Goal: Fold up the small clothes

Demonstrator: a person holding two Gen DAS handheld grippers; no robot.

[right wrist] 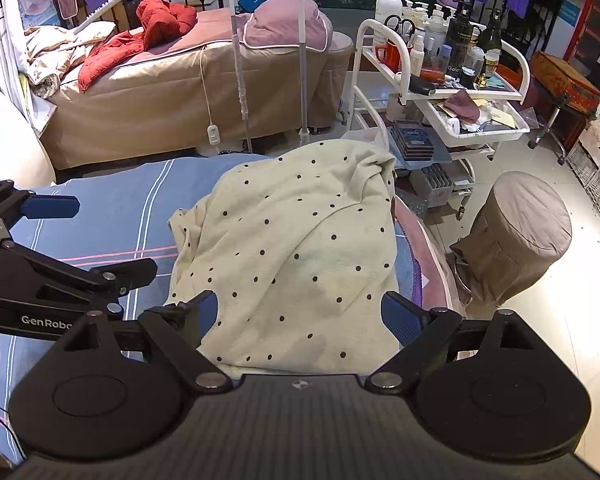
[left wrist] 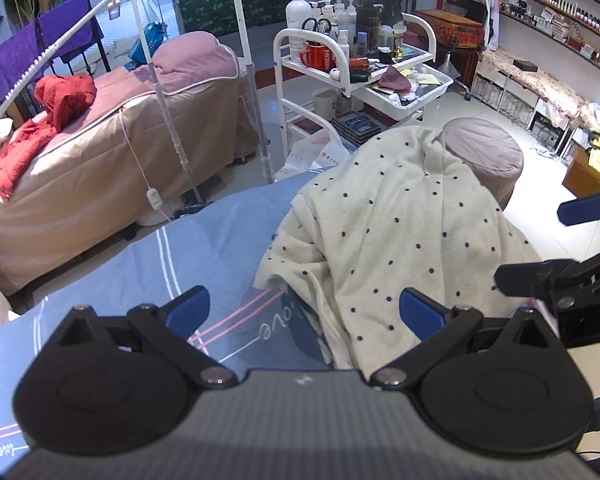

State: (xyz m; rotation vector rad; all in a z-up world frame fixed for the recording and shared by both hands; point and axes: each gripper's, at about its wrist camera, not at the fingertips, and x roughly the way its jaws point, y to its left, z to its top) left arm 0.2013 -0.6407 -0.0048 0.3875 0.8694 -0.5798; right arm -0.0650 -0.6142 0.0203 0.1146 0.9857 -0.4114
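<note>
Your left gripper is spread wide, nothing between its blue pads; it hangs over the blue striped sheet, with the left pad over bare sheet and the right pad over the near edge of the garment

Your right gripper is also spread wide and empty, both pads above the near part of the garment; can't tell if either pad touches the cloth

The cream polka-dot garment lies loosely on the sheet, rumpled, not flat, with a fold running diagonally across it and one sleeve bunched at its left side. From the left wrist view the same garment sits right of centre, its far end draped toward the bed's edge

The two grippers are just beside each other: the left one shows at the left edge of the right wrist view, the right one at the right edge of the left wrist view

Background: round padded stool on the floor right of the bed, white trolley full of bottles behind it, second bed with a red jacket on top, well apart from the work area
</note>
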